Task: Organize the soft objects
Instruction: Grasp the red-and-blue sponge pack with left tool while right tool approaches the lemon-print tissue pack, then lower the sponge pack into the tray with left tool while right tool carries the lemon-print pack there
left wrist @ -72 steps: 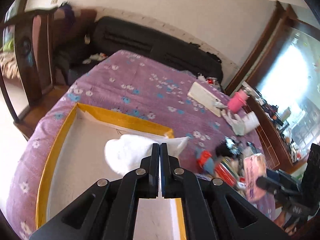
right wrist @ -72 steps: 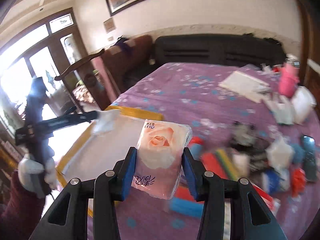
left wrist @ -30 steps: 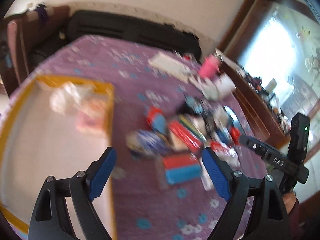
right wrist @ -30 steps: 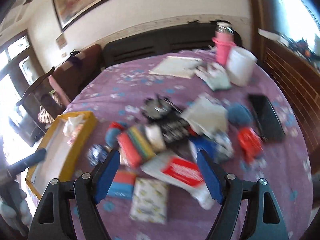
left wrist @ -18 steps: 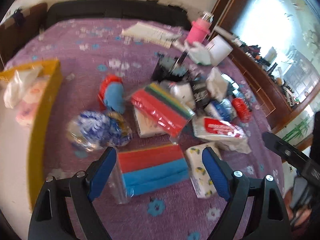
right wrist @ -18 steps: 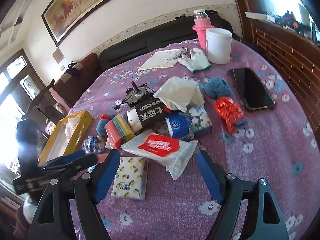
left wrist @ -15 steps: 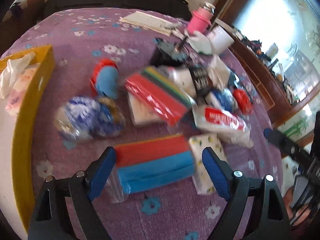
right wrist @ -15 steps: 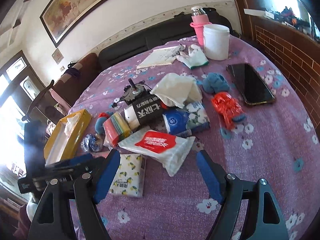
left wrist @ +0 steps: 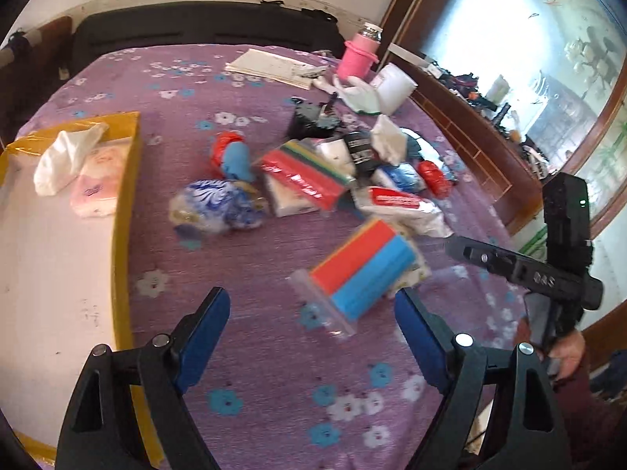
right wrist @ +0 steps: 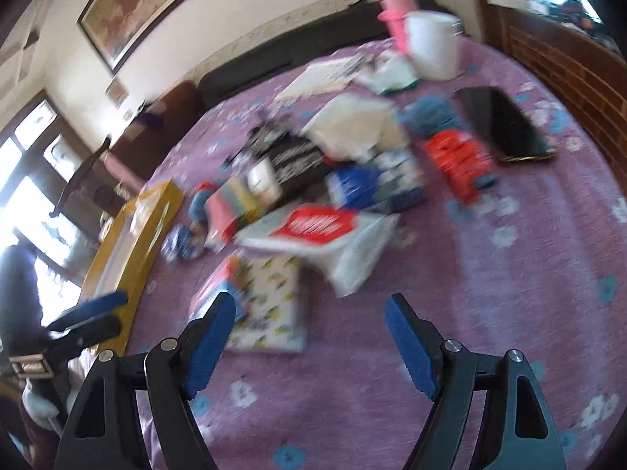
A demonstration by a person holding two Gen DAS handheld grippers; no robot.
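I can read no writing: the red label on the white plastic tissue pack (left wrist: pixel 399 205) is too blurred, as is the white print on the black wrapper (left wrist: pixel 359 151).

On the purple flowered tablecloth (left wrist: pixel 274 372) lies a red-and-blue sponge block in a clear plastic bag (left wrist: pixel 362 270), tilted, resting on a lemon-print tissue pack (right wrist: pixel 270 305). Farther back sit a striped sponge pack (left wrist: pixel 305 172), a crinkled blue-and-white bag (left wrist: pixel 217 205) and a red-and-blue cloth ball (left wrist: pixel 233 154).

The yellow-rimmed cardboard tray (left wrist: pixel 125 211) holds a white cloth (left wrist: pixel 64 156) and a pink rose-print tissue pack (left wrist: pixel 98 180), touching.

My left gripper (left wrist: pixel 311 321) hangs angled down, jaws spread wide and empty, the sponge bag just beyond its blue ribbed pads. My right gripper (right wrist: pixel 311 321) is likewise parted and empty, near the lemon-print pack.
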